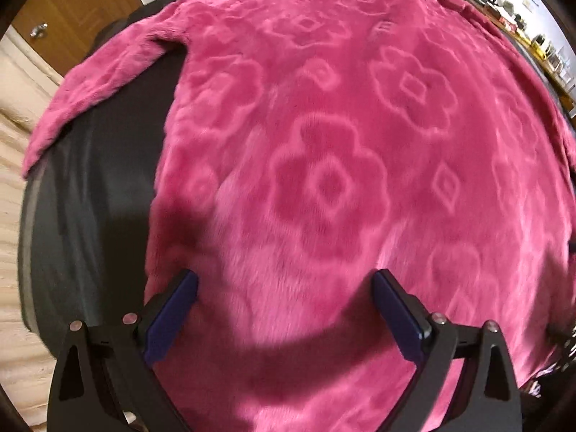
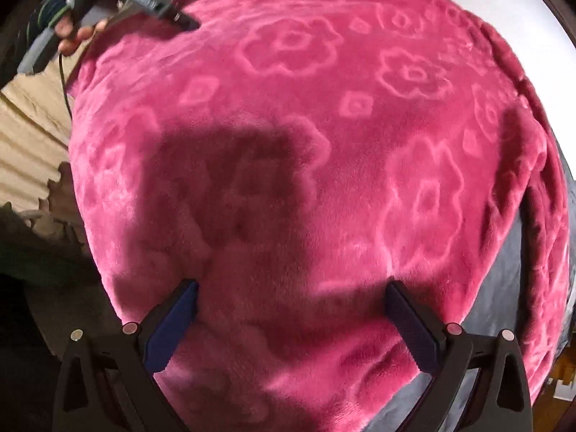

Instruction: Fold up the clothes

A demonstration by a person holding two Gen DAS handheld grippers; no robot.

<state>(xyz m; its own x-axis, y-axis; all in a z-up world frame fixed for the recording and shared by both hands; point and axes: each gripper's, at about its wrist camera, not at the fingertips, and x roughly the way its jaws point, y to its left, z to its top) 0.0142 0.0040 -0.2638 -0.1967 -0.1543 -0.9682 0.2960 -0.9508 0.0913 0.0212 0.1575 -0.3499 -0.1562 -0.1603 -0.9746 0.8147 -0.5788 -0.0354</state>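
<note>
Pink fleece garment (image 1: 342, 151) w/ embossed flower pattern lies spread flat over a dark grey table (image 1: 90, 187), covering most of it. Left wrist view: one sleeve (image 1: 97, 82) stretches out toward the table's left edge, its cuff end hanging just past the rim; bare dark surface shows between sleeve and body of the garment. Left hand-held gripper (image 1: 284, 284) sits low over the near part of the fleece, jaws spread wide, nothing between them; blue pads (image 1: 172, 316) visible on the inner faces. Can't tell if the tips touch the pile. Right wrist view: right hand-held gripper (image 2: 293, 291) also spread wide and empty, over the garment's near part, its shadow cast on the fabric ahead. Grey table surface (image 2: 504, 288) shows at lower right, beside the garment's right edge, which has a rumpled fold (image 2: 540, 187) running along it. Far upper left in this view: the other hand-held gripper w/ a person's hand (image 2: 72, 32) on its handle, tip at the garment's far-left edge. Pale wood floor (image 1: 14, 252) beyond the table's left edge; wooden door (image 1: 72, 10) at back.
</note>
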